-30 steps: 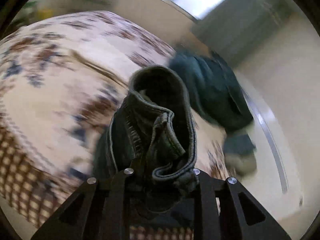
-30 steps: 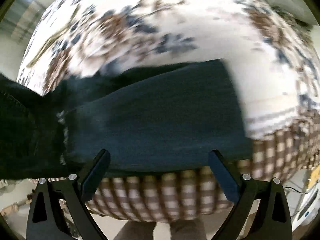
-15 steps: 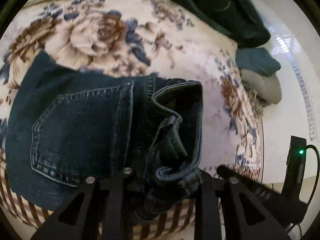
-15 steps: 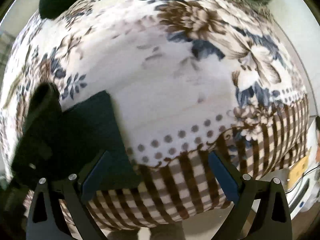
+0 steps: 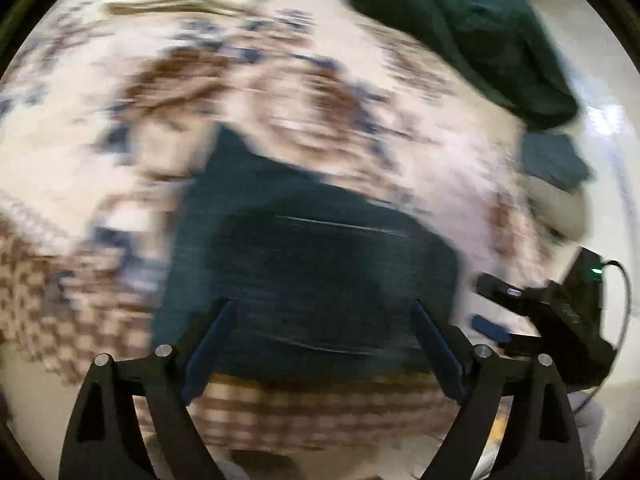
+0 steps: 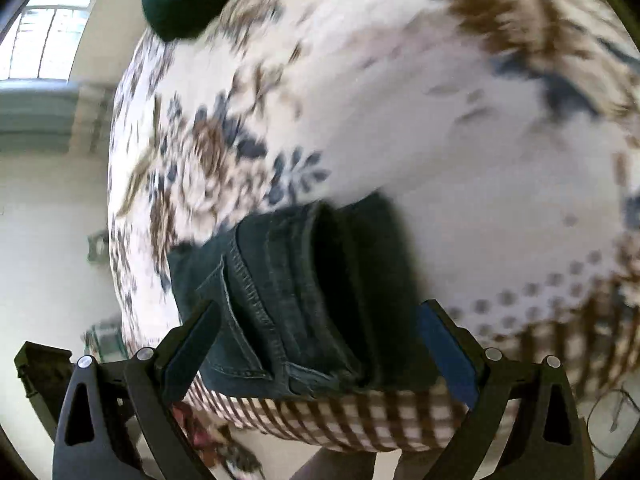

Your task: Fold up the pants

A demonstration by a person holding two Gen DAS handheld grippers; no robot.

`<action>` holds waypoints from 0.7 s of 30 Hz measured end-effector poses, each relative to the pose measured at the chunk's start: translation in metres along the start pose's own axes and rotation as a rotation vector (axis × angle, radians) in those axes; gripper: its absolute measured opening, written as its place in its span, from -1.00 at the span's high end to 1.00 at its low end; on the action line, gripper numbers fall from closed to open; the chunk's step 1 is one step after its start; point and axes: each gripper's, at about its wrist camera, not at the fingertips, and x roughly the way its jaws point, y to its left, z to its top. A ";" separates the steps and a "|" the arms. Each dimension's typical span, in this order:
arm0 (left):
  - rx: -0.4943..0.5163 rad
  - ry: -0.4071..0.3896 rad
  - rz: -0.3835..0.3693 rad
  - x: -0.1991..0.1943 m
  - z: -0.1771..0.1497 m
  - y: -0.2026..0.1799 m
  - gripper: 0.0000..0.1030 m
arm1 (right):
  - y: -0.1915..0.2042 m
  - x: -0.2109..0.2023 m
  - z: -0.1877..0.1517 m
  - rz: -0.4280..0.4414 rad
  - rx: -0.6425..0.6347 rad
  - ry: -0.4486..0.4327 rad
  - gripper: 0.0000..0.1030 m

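pants [image 6: 304, 300]: lying folded at near checkered edge of floral blanket [image 6: 460, 140]
left gripper [image 5: 320, 344]: fingers spread, gripping nothing
right gripper [image 6: 316, 344]: fingers spread, straddling pants, not clamping

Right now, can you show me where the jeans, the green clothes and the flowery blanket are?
jeans [image 6: 280, 300]: right wrist view, pocket seam.
green clothes [image 5: 472, 28]: left wrist view, middle of pile.
flowery blanket [image 6: 460, 140]: right wrist view, bare white patch.

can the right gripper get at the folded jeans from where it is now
Probably yes: the right gripper is open, its fingers straddling the folded jeans at the blanket edge, nothing between.
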 end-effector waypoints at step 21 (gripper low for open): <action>-0.097 0.022 -0.015 0.034 0.080 0.080 -0.72 | -0.025 -0.062 -0.001 -0.244 -0.061 -0.127 0.77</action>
